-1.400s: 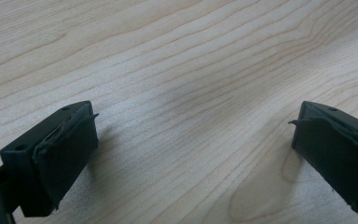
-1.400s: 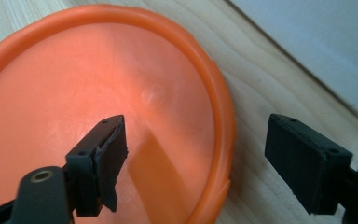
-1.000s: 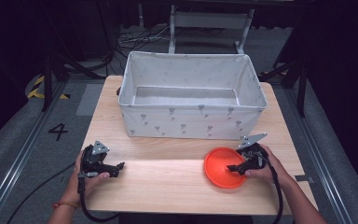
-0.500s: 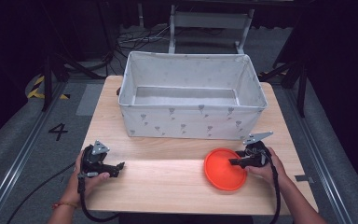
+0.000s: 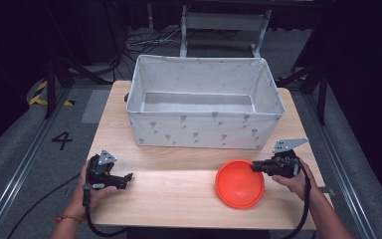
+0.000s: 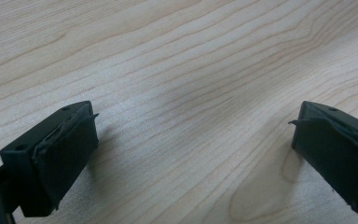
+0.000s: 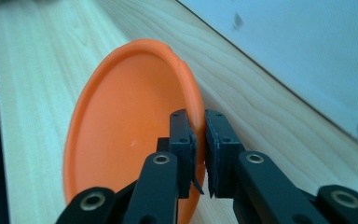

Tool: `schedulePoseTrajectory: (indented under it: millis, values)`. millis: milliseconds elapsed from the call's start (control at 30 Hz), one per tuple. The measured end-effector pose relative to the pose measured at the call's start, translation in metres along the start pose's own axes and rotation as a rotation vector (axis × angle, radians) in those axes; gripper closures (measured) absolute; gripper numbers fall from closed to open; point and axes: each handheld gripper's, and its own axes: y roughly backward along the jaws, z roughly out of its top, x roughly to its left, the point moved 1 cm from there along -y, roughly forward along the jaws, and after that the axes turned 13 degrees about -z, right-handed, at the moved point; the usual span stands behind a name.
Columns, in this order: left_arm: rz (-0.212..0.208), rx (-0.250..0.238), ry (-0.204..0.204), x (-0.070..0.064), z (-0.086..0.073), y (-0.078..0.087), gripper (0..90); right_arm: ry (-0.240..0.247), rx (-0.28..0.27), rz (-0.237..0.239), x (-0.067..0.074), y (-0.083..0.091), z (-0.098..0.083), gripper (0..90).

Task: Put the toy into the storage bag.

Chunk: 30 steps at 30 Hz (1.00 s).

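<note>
My right gripper has just closed its jaws on the rim of the orange plate, lower right of the high view. The bin stands just behind it, mid-frame. My left gripper, lower left, has its jaws wide apart over bare table. The plate's near edge is cut off in the right gripper view.

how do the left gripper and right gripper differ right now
The left gripper has its jaws wide apart over bare table; the right gripper has just closed on the rim of the orange plate. The left holds nothing; the right pinches the plate. Both are hand-held.
</note>
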Motion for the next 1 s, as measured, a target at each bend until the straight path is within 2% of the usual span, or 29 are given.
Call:
schedulePoseTrajectory:
  millis: [133, 167, 200, 333, 533, 567, 667, 867, 1000]
  values:
    - [0.000, 0.000, 0.000, 0.000, 0.000, 0.000, 0.5, 0.084, -0.012, -0.029, 0.014, 0.012, 0.007, 83.1]
    - [0.000, 0.000, 0.000, 0.000, 0.000, 0.000, 0.5, 0.084, -0.012, -0.029, 0.014, 0.012, 0.007, 83.1]
    - [0.000, 0.000, 0.000, 0.000, 0.000, 0.000, 0.5, 0.124, -0.017, -0.041, 0.020, 0.017, 0.011, 83.1]
    - [0.001, 0.000, 0.000, 0.000, 0.000, 0.000, 0.5, 0.176, -0.016, -0.060, 0.029, 0.021, 0.017, 83.1]
    - [0.006, -0.003, 0.000, 0.000, 0.000, 0.000, 0.6, 0.306, 0.007, -0.092, 0.047, 0.033, 0.036, 83.1]
    - [0.006, -0.003, 0.000, 0.000, 0.000, 0.000, 0.5, 0.306, 0.007, -0.092, 0.047, 0.033, 0.036, 83.1]
    - [0.007, -0.002, -0.001, 0.000, 0.000, 0.000, 0.6, 0.367, 0.041, -0.114, 0.054, 0.039, 0.048, 83.1]
    - [0.007, -0.002, -0.001, 0.000, 0.000, 0.000, 0.5, 0.412, 0.048, -0.154, 0.057, 0.050, 0.062, 83.1]
    - [0.007, -0.002, -0.001, 0.000, 0.000, 0.000, 0.5, 0.413, 0.040, -0.165, 0.055, 0.058, 0.069, 83.0]
